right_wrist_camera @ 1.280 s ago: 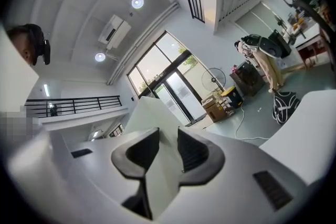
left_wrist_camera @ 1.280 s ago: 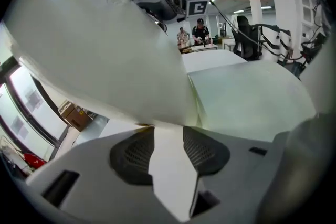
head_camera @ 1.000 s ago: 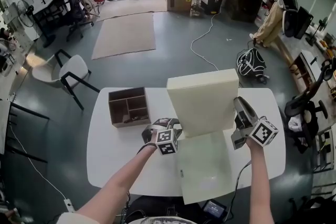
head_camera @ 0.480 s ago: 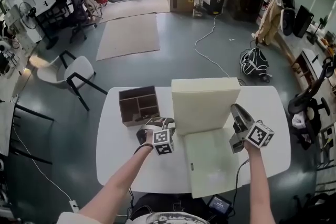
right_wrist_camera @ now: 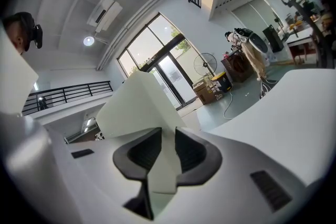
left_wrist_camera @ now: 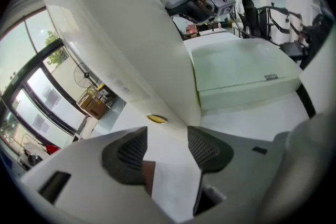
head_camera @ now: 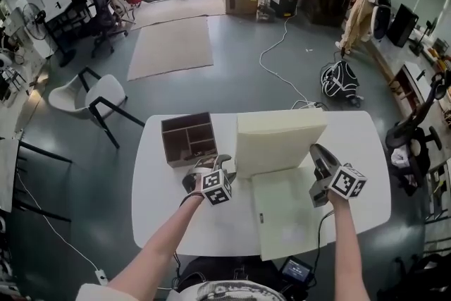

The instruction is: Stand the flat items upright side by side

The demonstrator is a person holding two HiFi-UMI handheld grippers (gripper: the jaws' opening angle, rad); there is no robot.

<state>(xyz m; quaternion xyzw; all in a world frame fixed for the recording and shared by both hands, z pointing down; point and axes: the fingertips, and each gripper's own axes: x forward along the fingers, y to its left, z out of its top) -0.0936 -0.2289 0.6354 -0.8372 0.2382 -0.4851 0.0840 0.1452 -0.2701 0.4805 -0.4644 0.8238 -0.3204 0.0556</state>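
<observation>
On the white counter point(head_camera: 162, 215) two thick cream slabs are in play. The upright cream slab point(head_camera: 278, 141) stands on a long edge near the middle of the counter, its broad face towards the person. Its lower edge is down at counter level, just beside the far edge of the flat cream slab point(head_camera: 289, 215). The flat one lies on its face at the near side of the counter and juts a little past the near rim.

The right gripper point(head_camera: 318, 149) holds the upright slab at its right-hand edge. In the right gripper view the cream edge runs straight between the two dark pads, which sit tight against it on both sides; the jaws have just been closing a little further on it.

The left gripper point(head_camera: 224, 164) is at the slab's lower left corner. In the left gripper view its jaws stand apart and have just been opening. The slab's corner is between them, but the ribbed face of each pad shows clear of it, so nothing is clamped. A small yellow sticker point(left_wrist_camera: 157, 119) shows near that corner, and the slab leans away to the upper left in this view.

A brown wooden organiser box point(head_camera: 187, 139) with open compartments sits on the counter to the left of the upright slab, apart from it.
</observation>
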